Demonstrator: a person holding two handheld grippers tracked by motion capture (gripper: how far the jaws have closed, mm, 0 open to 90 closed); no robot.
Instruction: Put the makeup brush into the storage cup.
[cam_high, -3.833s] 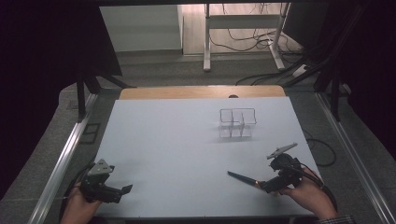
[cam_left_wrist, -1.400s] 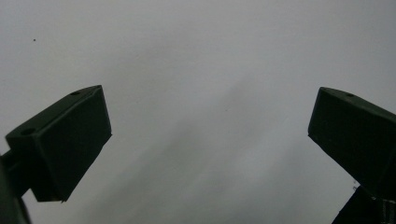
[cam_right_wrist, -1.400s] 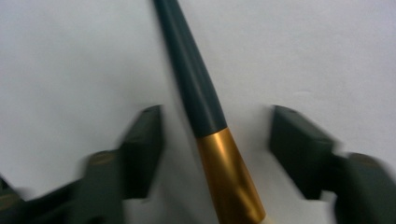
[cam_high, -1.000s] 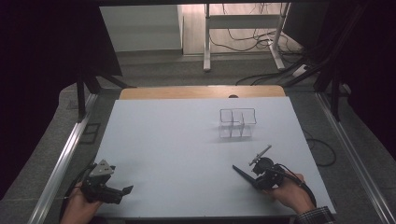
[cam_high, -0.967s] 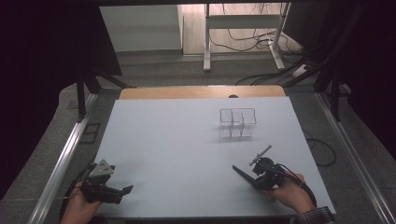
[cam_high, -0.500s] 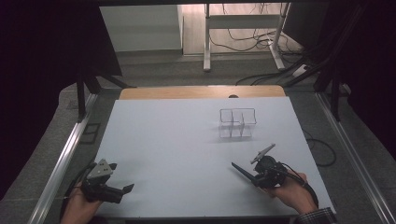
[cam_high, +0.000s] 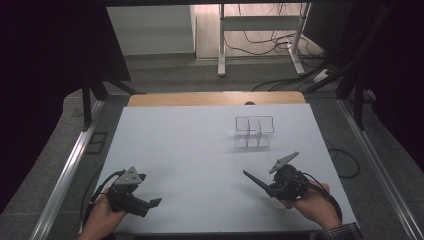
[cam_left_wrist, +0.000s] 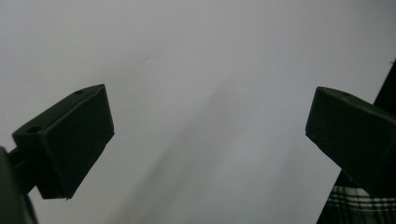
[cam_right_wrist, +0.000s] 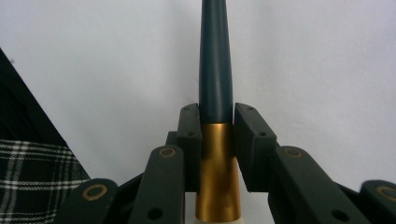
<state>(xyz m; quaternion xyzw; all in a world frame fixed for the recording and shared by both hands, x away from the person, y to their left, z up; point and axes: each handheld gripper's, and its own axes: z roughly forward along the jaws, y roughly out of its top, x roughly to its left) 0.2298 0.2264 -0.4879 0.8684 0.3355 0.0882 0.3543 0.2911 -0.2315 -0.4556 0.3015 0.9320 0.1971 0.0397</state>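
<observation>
Right hand-held gripper (cam_high: 276, 188) sits at the near right of the bench (cam_high: 200, 145), held in a hand (cam_high: 312, 202) that comes in from the near edge. Its jaws are clamped on a pen (cam_high: 255, 181). In the right gripper view the pen (cam_right_wrist: 215, 84) runs straight out between the two jaws along their axis: a gold band is pinched at the pads, a dark tapered barrel sticks out past the jaw tips, and a pale section shows below the gold band nearer the gripper body. In the high view the dark end of the pen points left and slightly far, over the bench surface; can't tell whether the tip touches it.

Left hand-held gripper (cam_high: 150, 202) is at the near left, jaws wide apart with nothing between them; the left gripper view shows plain bench surface in the gap.

A clear rack (cam_high: 254, 131) with compartments stands on the bench right of centre, farther back, well apart from the pen and both grippers.

Plaid sleeve (cam_right_wrist: 32, 177) shows at the edge of the right gripper view.
</observation>
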